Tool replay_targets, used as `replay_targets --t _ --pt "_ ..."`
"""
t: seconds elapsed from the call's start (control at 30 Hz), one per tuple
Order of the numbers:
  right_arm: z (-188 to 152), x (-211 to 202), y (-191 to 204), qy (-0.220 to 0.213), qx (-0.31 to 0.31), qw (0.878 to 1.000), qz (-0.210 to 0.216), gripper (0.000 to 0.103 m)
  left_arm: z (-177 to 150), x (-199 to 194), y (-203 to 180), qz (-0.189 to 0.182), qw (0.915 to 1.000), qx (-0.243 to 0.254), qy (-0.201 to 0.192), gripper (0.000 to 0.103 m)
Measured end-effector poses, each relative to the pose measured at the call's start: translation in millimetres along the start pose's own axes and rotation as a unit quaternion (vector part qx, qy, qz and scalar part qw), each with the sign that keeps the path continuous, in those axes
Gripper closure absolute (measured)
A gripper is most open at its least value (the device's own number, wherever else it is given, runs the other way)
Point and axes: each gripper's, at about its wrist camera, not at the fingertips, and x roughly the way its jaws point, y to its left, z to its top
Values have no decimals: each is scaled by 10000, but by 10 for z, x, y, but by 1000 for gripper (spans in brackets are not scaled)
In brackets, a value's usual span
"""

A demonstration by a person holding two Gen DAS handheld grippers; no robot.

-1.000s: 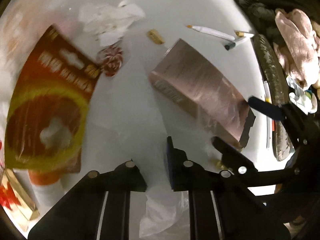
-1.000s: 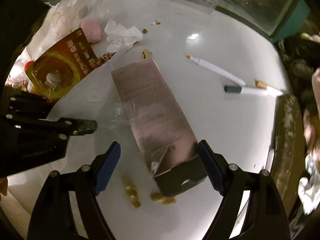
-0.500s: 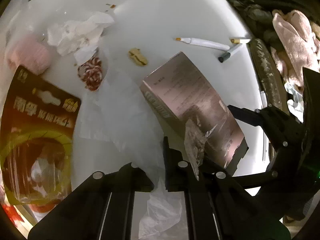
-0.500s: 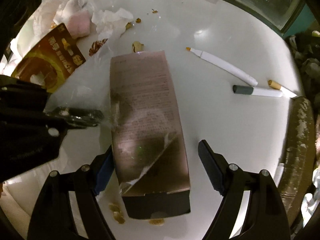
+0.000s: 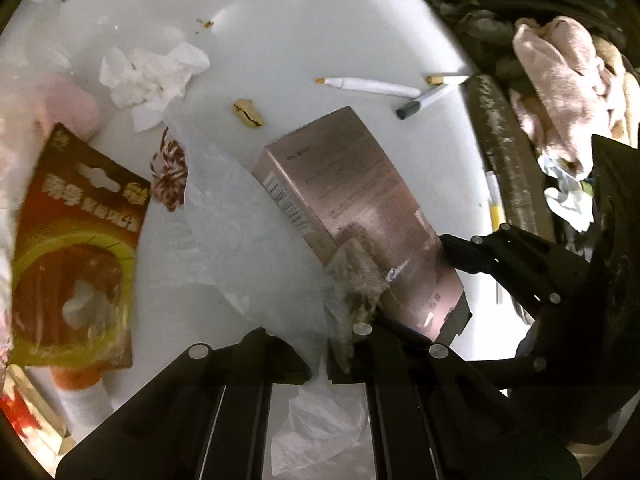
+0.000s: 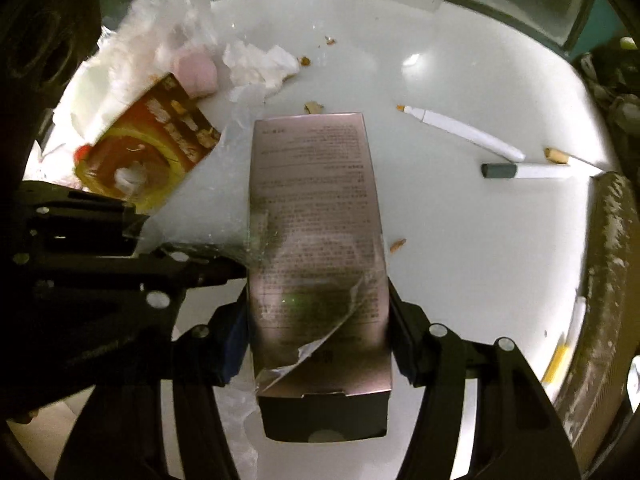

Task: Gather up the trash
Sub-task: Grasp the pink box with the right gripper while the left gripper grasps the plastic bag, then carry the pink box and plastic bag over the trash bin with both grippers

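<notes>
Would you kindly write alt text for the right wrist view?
The right gripper, whose jaws have just been closing, clamps a pinkish cardboard box on a white table. The left gripper pinches clear plastic wrap beside it; markers, tissue and crumbs lie beyond.

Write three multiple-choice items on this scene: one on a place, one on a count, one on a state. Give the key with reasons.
1. Where is the pinkish carton?
A. between the right tongs' fingers
B. inside the clear cup
C. under the crumpled tissue

2. How many pens lie on the white table, right of the carton?
A. one
B. three
C. five

3. The left tongs are
A. wide open
B. shut on the clear plastic film
C. shut on a pen

Key: 1 A, the right tongs flank its sides, having just closed in. 2 B, three pens show there. 3 B, the clear plastic film runs into their closed tips.
</notes>
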Motion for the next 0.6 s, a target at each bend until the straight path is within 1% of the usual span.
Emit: replay_targets --t 0.1,0.2,0.27,0.4,0.6 --pt "-85 -186 90 -173 164 9997 -47 46 -108 -156 -66 -15 9999 109 -104 100" --pt "-265 -396 153 -354 405 9985 -106 46 -235 -302 -121 -19 9995 264 -169 100" --pt "-459 -562 257 -438 550 9974 -147 46 -358 -405 -157 -52 9989 431 -177 100" --pt "-683 -712 407 -527 832 9947 -297 46 -643 -561 -235 -182 9963 825 -144 100" --pt "-1098 -896 829 -541 1289 9885 -582 46 -1096 -709 -249 -296 9900 1379 45 100"
